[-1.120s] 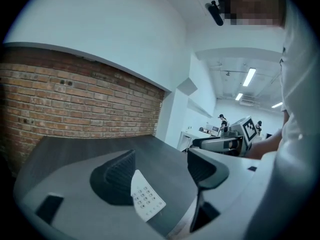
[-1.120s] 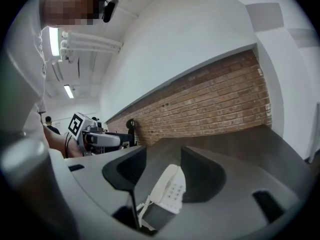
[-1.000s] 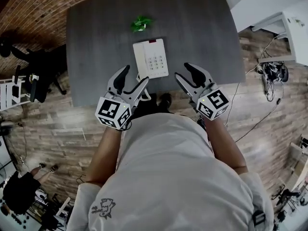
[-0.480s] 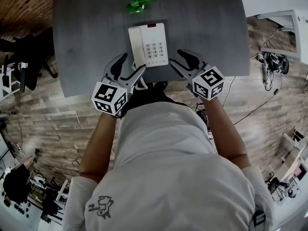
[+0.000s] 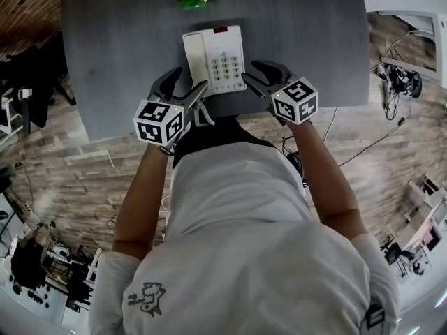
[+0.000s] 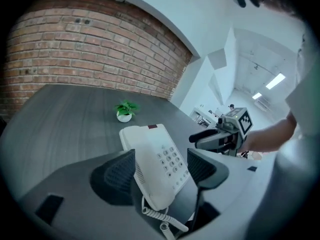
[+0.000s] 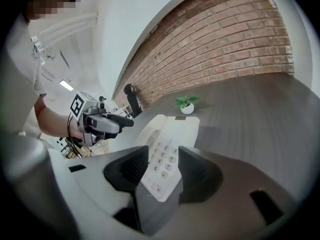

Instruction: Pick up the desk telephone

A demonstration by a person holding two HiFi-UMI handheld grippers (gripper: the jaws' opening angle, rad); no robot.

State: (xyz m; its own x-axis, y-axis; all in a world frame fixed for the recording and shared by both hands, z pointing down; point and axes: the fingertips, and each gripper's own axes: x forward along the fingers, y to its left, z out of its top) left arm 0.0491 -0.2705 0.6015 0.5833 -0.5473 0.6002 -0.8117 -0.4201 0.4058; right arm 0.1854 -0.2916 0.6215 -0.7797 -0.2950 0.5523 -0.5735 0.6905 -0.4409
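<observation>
Within the last second both tools had descended to the near edge of the matt grey wood-grain desk. The left gripper and right gripper flanked the near corners of the desk telephone, which lay flat at the desk's near middle; approach judged nearly complete, grasp outstanding. Left jaws stood wide apart and right jaws had just been closing slightly yet remained well apart, each pair framing a telephone corner with no contact evident and nothing held. The telephone was a smooth white plastic slab with rounded edges, handset on its left, coiled cord trailing from its near end.
</observation>
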